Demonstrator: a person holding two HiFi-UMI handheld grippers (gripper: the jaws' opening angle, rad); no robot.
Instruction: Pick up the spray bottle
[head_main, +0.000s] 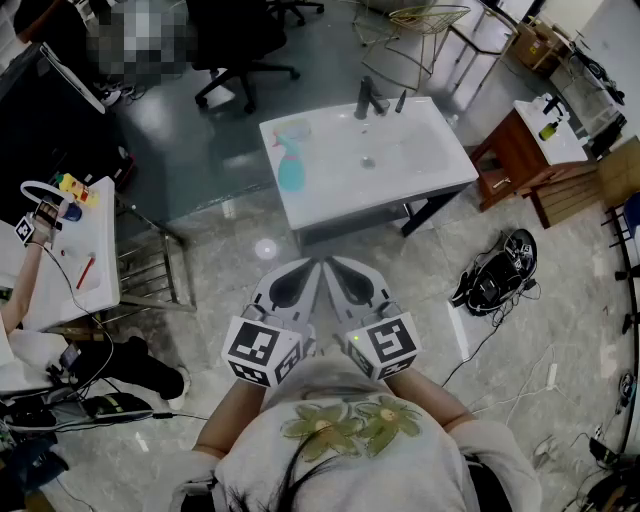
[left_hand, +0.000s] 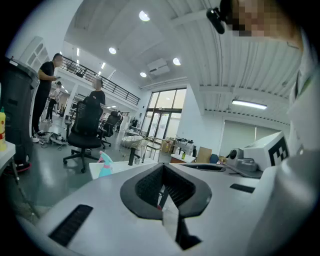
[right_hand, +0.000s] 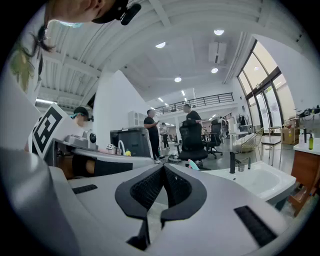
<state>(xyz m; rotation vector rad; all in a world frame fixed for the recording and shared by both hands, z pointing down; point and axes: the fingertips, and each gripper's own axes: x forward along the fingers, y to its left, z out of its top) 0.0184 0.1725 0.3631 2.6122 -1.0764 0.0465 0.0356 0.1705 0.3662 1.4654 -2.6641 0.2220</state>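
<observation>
Head view: the teal plastic spray bottle with a pink trigger (head_main: 290, 162) lies on the left side of the white sink basin (head_main: 440, 170), well ahead of the left gripper (head_main: 312, 268) and right gripper (head_main: 333, 265).

Left gripper view: jaws together, empty.

Right gripper view: same.

I'd open one wide, then close around the bottle's body. No label is readable.

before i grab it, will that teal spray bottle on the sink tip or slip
Probably tips easily: the spray bottle stands upright, tall and narrow, near the edge of the white sink. Its smooth plastic body likely makes it light and a bit slippery. The narrower pink neck may give a surer hold.
</observation>
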